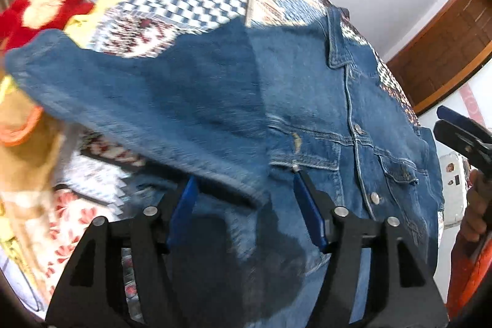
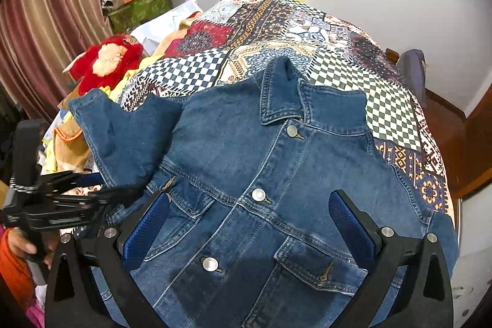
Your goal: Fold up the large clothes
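on the patchwork-print bedspread (image 2: pixel 307 29) lies my blue denim button-front jacket (image 2: pixel 246 174), front up, sleeve folded across; it looks heavy and stiff, so with left gripper (image 1: pixel 243 205) and right gripper (image 2: pixel 249 229) both spread and empty, i'd pinch seams or hem.

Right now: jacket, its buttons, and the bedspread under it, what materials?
Jacket: blue denim, matte, faded in patches; twill-like texture and contrast topstitching suggest it.
Buttons: look like silvery metal, shiny domed faces.
Bedspread: thin printed woven cloth, probably cotton, matte; patchwork-style checks and floral motifs, lies flat. Fibre not certain.
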Demonstrator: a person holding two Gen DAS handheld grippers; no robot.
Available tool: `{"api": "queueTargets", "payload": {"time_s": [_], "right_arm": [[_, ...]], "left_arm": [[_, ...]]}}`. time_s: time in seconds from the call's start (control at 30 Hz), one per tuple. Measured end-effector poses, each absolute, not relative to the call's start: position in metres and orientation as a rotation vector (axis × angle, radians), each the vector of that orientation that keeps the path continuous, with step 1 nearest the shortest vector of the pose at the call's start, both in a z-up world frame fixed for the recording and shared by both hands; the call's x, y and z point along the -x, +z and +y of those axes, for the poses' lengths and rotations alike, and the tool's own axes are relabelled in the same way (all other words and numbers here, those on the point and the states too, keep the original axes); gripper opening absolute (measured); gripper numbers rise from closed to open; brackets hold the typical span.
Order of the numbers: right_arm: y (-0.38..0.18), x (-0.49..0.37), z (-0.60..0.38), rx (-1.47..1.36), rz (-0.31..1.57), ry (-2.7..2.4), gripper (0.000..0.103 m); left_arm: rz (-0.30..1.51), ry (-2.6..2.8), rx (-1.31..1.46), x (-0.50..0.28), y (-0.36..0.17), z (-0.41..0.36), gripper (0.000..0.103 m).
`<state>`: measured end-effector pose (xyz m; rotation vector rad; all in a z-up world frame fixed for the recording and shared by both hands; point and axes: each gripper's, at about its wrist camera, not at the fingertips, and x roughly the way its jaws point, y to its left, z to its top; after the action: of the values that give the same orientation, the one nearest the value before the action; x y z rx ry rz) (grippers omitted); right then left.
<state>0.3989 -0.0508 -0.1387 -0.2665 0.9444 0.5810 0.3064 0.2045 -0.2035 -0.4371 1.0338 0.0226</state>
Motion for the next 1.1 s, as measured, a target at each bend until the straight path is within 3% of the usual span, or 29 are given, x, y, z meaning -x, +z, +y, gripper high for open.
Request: {"api": "queueTargets", "payload": {"time_s": [0.17, 0.5, 0.6, 0.67, 0.73, 1.1], "right_arm": [[-0.138, -0.398, -0.058, 0.267, 0.925, 0.555, 0.103], [-0.147, -0.389, -0.066, 0.254, 0.938, 0.542, 0.103], [-0.15, -0.391, -0.069, 0.228, 0.957, 0.536, 0.103], [-0.152, -0.392, -0.073, 0.216, 0.966, 0.529, 0.103], [-0.153, -0.393, -0.074, 0.211, 0.968, 0.521, 0.103], [-0.132, -0.39, -0.101, 0.17, 0.909, 0.492, 0.103]], "left_arm": [[0.973, 0.112, 0.515, -0.287, -0.197, 0.254, 0.074], [0.976, 0.233, 0.774, -0.332, -0.245, 0.344, 0.073], [0.975, 0.235, 0.784, -0.344, -0.249, 0.347, 0.05], [0.971, 0.258, 0.754, -0.349, -0.247, 0.343, 0.028], [0.966, 0.291, 0.691, -0.351, -0.24, 0.338, 0.017], [0.698, 0.176, 0.345, -0.362, -0.113, 0.253, 0.011]]}}
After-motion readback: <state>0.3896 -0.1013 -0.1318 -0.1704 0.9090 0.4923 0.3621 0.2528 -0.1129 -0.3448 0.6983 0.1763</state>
